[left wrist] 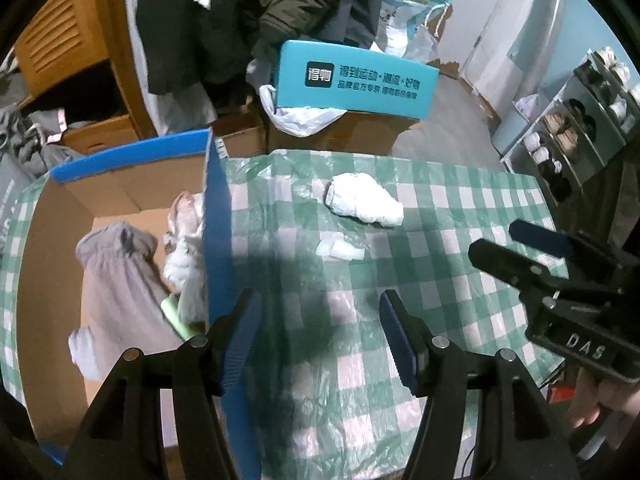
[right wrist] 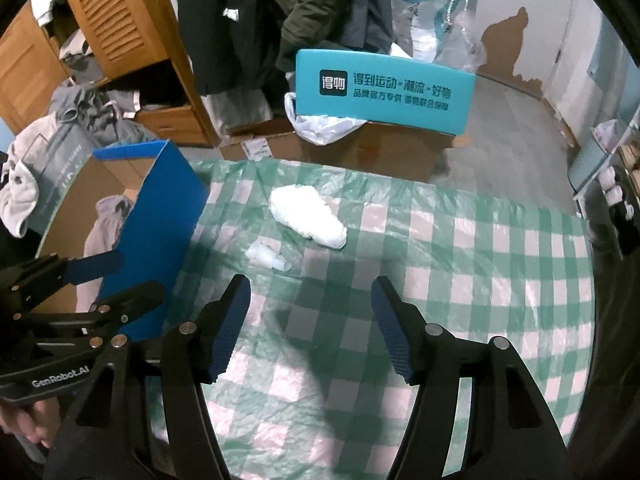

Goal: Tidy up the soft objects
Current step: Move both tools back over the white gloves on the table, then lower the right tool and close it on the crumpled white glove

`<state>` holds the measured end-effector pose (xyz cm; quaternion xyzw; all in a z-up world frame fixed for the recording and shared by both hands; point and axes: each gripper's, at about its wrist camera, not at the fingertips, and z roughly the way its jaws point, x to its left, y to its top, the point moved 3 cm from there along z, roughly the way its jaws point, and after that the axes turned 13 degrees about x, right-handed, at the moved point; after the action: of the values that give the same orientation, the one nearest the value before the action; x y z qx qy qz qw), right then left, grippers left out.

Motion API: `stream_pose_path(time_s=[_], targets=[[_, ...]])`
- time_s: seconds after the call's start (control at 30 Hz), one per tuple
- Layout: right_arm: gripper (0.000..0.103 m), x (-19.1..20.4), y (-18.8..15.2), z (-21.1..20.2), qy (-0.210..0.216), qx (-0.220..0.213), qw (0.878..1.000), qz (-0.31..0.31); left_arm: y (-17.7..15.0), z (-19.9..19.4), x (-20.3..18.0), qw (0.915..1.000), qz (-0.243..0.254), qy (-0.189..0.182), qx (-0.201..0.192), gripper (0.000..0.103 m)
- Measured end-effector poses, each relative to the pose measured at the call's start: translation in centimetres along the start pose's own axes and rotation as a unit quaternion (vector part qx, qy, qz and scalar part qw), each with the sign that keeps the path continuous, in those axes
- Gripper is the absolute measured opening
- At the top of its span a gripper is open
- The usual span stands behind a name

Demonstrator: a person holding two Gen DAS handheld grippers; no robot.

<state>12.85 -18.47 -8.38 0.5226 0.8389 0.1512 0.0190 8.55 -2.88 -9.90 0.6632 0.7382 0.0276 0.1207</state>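
Observation:
A white soft bundle (left wrist: 364,200) lies on the green checked tablecloth (left wrist: 460,208); it also shows in the right wrist view (right wrist: 308,214). A small crumpled clear-white piece (left wrist: 340,250) lies just in front of it, also seen from the right (right wrist: 268,257). An open cardboard box with blue rim (left wrist: 218,200) stands at the left and holds a grey garment (left wrist: 120,276), a white patterned soft item (left wrist: 186,248) and a green object (left wrist: 176,316). My left gripper (left wrist: 320,340) is open and empty over the cloth beside the box wall. My right gripper (right wrist: 310,326) is open and empty, short of the small piece.
A teal printed box (left wrist: 356,80) sits on cartons behind the table with a white plastic bag (left wrist: 300,118). Dark coats (left wrist: 248,8) hang behind. A wooden cabinet (left wrist: 72,40) stands at the left, a shoe rack (left wrist: 572,132) at the right.

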Motion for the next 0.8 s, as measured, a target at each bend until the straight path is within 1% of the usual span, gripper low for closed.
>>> stream_pose_path(time_s=[0.13, 0.33, 0.43, 0.6, 0.67, 0.8], targets=[[0.064, -0.8, 2.1, 0.2, -0.006, 0.005, 1.000, -0.007, 1.6, 0.5, 0.2, 0.9999, 0.003, 0.014, -0.003, 0.063], [0.064, -1.7, 5.0, 1.9, -0.010, 0.015, 1.000, -0.012, 3.6, 1.8, 0.7, 0.9999, -0.002, 0.014, -0.007, 0.063], [0.064, -1.8, 5.7, 3.5, 0.004, 0.022, 1.000, -0.013, 4.2, 2.7, 0.7, 0.9999, -0.004, 0.013, -0.008, 0.063], [0.064, -1.7, 6.5, 6.0, 0.023, 0.038, 0.999, -0.009, 4.7, 4.8, 0.4, 0.9999, -0.014, 0.000, 0.007, 0.063], [0.064, -1.6, 6.7, 6.7, 0.025, 0.043, 0.999, -0.009, 4.8, 5.2, 0.3, 0.9997, -0.016, 0.018, 0.003, 0.066], [0.064, -1.4, 7.1, 7.7, 0.028, 0.051, 0.998, -0.015, 5.0, 5.4, -0.2, 0.9997, -0.006, 0.024, -0.006, 0.072]])
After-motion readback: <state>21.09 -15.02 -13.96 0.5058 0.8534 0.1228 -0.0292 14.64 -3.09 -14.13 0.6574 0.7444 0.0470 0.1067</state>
